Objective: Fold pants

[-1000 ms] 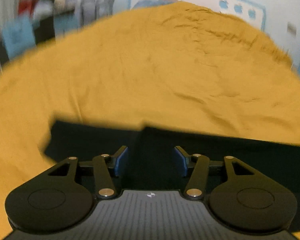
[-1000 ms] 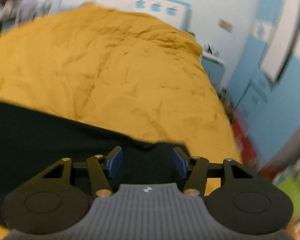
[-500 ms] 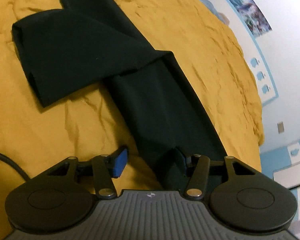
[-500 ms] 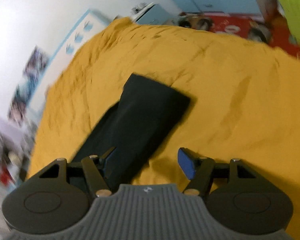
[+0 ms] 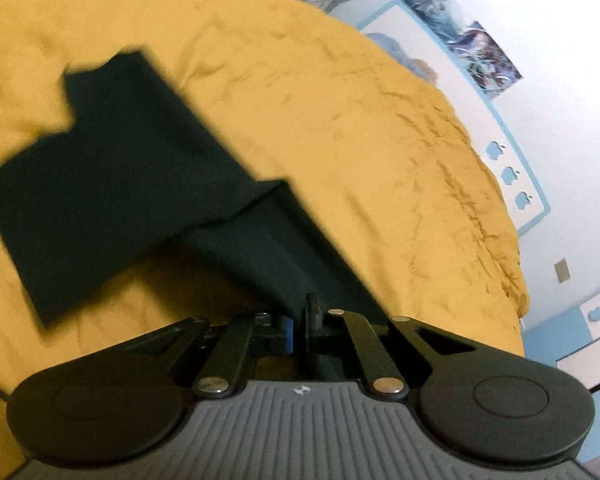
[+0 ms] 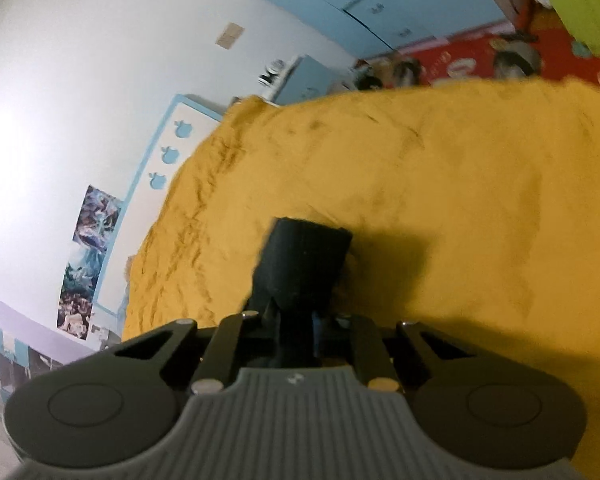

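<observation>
One pair of black pants [image 5: 112, 184] is lying on the yellow bed [image 5: 360, 128]. The left gripper [image 5: 300, 320] and right gripper [image 6: 296, 320], two in all, are each pinching leg fabric with jaws nearly closed, probably to carry the legs over for a fold.

pants [image 5: 112, 184] edges motion-blurred; cloth hides both grippers' pad faces; floor clutter [image 6: 500, 56] behind bed smeared, unreadable

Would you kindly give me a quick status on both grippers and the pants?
Left gripper shut on pants. Right gripper shut on pants too. Pants part folded on yellow bedspread. Nothing in the way.
</observation>
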{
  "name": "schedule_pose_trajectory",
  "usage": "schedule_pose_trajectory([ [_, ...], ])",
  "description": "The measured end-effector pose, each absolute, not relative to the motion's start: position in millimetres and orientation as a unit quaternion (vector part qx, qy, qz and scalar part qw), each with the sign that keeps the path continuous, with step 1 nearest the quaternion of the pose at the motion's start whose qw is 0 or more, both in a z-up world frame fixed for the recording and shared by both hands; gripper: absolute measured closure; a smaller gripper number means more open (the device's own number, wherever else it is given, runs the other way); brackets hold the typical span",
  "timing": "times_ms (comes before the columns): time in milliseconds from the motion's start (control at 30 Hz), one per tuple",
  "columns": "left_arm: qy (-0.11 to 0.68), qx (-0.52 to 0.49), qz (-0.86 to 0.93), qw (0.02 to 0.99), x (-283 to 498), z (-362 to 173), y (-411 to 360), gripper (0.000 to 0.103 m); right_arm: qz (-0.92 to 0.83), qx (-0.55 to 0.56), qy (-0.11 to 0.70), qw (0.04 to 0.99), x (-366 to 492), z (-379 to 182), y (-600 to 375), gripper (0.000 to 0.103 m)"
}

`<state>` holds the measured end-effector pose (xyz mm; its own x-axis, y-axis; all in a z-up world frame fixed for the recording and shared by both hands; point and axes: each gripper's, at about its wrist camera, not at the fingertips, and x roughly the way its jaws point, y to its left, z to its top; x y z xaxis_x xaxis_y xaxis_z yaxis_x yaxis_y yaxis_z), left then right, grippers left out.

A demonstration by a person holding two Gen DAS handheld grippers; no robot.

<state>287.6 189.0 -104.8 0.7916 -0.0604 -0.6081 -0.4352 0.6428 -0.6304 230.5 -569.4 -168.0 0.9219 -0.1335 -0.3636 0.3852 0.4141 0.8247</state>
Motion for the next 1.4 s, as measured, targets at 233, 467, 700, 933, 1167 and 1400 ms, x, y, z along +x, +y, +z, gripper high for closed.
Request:
schedule_pose_trajectory([
  [233,0.321,-0.395,0.129,0.851,278.8,-60.1,186.7,0.098,-0.178,0.508,0.143,0.831,217.7,-103.3,-559.4,0.096],
  [467,0.372,-0.376,0.143,0.837,206.1,-54.1,183.1,0.099,-0.210,0.515,0.202,0.806,128.5,-79.9,-534.1,0.096],
  [700,0.367,-0.368,0.148,0.841,147.8,-55.8,171.7,0.099,-0.221,0.527,0.222,0.790,20.7,-92.7,-512.9,0.096],
  [933,0.375,-0.327,0.136,0.857,155.3,-74.2,170.5,0.098,-0.230,0.507,0.247,0.793,5.2,-126.0,-517.0,0.095],
  [1167,0.404,-0.337,0.138,0.840,151.4,-89.7,181.5,0.081,-0.232,0.524,0.251,0.780,-2.5,-147.0,-520.1,0.083],
  [1400,0.404,-0.317,0.110,0.851,127.7,-58.4,204.1,0.050,-0.286,0.346,0.284,0.847,-14.3,-85.7,-496.2,0.057],
])
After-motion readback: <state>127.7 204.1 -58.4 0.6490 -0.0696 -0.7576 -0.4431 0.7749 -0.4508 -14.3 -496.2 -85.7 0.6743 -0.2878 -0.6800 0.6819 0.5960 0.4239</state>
